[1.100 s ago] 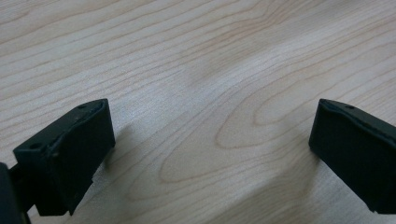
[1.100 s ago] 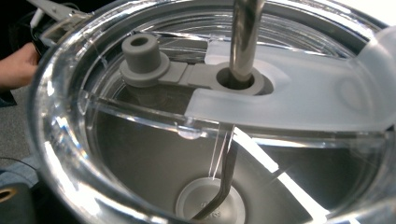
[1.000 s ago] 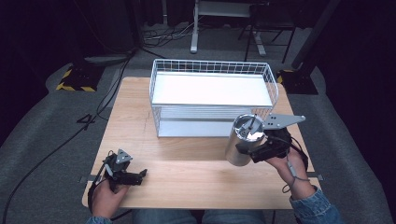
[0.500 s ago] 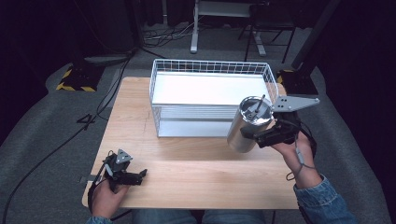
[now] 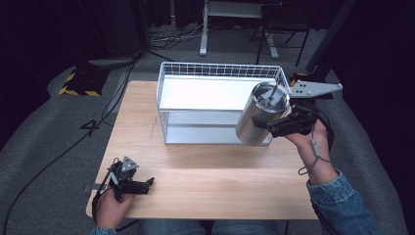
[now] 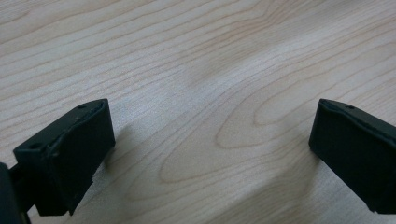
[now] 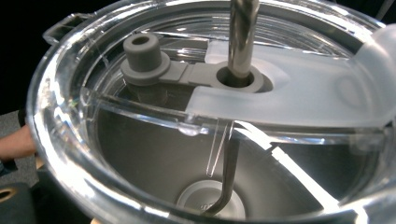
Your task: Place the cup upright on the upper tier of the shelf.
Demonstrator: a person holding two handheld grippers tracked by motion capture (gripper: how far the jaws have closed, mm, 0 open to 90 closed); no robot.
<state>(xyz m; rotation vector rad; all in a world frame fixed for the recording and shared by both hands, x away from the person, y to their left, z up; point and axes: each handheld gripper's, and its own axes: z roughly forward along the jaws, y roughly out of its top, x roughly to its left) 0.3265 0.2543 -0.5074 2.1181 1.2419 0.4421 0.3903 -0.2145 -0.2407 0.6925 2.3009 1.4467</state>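
At the worktop's (image 5: 210, 171) seven o'clock corner the left tool (image 5: 147, 183) rests with its jaws wide apart and bare wood between them. At about two o'clock the right tool (image 5: 266, 125) is clamped on the tumbler (image 5: 258, 117), held tilted in the air against the front right corner of the basket (image 5: 220, 71). The tumbler lies at the tool's nine o'clock, its clear lid (image 7: 289, 93) and straw (image 7: 243, 37) close before the right gripper view.

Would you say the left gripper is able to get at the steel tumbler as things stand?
Probably not without a long move. The left gripper rests open at the table's near left corner, while the steel tumbler is held up by the right gripper at the wire basket's right end. Only bare wood lies between.
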